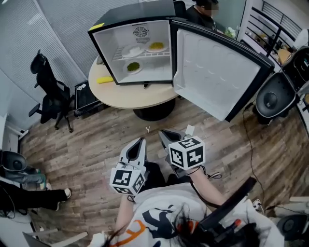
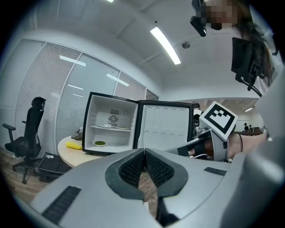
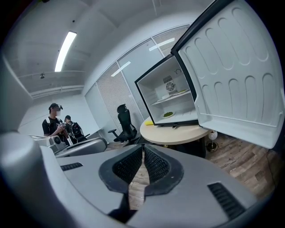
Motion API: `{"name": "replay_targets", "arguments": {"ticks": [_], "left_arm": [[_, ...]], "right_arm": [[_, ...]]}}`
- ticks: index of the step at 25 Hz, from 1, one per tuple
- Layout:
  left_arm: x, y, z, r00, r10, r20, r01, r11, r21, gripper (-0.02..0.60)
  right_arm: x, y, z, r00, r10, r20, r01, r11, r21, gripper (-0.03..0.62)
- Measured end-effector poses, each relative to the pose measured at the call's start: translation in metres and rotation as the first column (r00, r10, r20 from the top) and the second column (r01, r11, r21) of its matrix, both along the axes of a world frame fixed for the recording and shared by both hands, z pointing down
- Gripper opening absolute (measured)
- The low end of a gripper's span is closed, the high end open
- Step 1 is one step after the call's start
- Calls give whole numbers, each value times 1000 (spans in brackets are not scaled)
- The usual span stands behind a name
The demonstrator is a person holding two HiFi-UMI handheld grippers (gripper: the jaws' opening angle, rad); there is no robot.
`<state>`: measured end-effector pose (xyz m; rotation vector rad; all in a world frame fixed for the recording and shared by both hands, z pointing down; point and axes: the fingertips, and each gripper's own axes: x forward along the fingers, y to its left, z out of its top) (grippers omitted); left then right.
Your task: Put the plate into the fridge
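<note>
A plate with green food (image 1: 133,67) lies on the floor of the open fridge (image 1: 104,44), towards its left side. Two other plates (image 1: 132,51) rest side by side on the wire shelf (image 1: 145,54) above it, one pale and one yellowish. What the food is I cannot say at this size.

The fridge stands on a round table (image 1: 130,95), and its door (image 1: 212,72) is swung wide to the right. A yellow object (image 1: 105,80) (perhaps a banana) lies on the tabletop just beside the fridge's left front corner.

Both tools are well apart from the table and held low over the wood floor (image 1: 96,149), close in front of the person holding them. The left gripper (image 1: 141,141) has its jaws pressed together with nothing between them; its own view shows the ribbed pads (image 2: 133,168) meeting at the tip. The right gripper (image 1: 164,133), just beside it, is likewise closed and empty.

An office chair (image 1: 48,91) stands to the left of the table, and another person (image 1: 200,14) is behind the fridge.
</note>
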<state>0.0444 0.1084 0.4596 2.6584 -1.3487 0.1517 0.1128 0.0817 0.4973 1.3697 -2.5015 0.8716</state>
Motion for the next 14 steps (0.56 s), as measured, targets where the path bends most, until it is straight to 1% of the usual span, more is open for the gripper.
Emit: {"name": "replay_targets", "arguments": {"ticks": [6,14], "left_arm": [[4,2,1,1000,7,-1,-7,1000,4,12],[-5,-3,0,1000,-8,-8,8,1000,4,12]], "right_arm": [[5,0,1,1000,9,-4,-9,1000,1,29],[-3,-6,1,1000,-7,-12,7,1000,-3,29]]}}
